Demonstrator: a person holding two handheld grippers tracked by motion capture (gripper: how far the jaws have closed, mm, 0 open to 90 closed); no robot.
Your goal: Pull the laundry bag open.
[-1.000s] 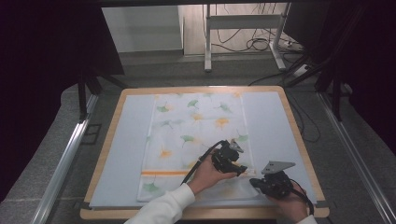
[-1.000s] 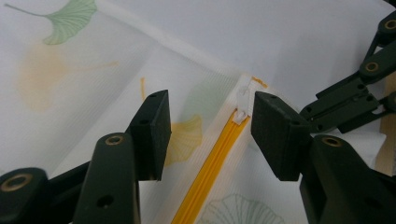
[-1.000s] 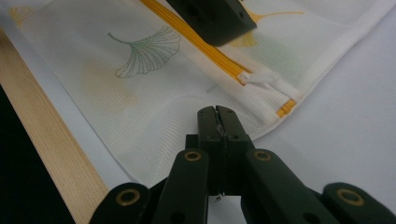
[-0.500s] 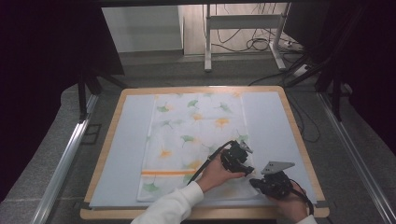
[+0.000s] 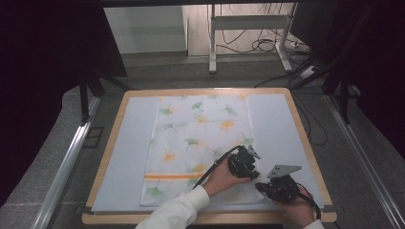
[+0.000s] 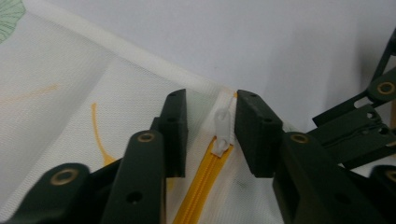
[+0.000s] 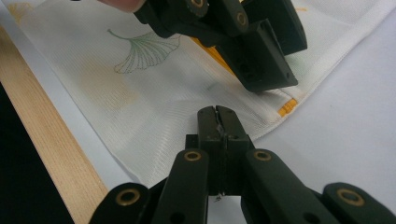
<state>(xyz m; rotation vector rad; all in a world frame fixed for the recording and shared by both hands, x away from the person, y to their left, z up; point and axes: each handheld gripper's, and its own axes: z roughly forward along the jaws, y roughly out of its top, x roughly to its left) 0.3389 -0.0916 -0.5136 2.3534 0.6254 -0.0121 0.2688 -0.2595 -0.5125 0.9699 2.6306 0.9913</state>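
Closing on the white zipper pull at the near right corner of the cloth bag, the left tool has narrowed without gripping yet. Centre the pull between the pads before squeezing. The right tool, clamped together on the corner fabric, should hold it taut.

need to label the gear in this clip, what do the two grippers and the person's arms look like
Both the left gripper and the right gripper are matte black, with blocky jaws on hinged links pinned by brass-coloured rivets. A black cable trails from the left one; a grey three-cornered plate tops the right one. The left arm wears a white sleeve.
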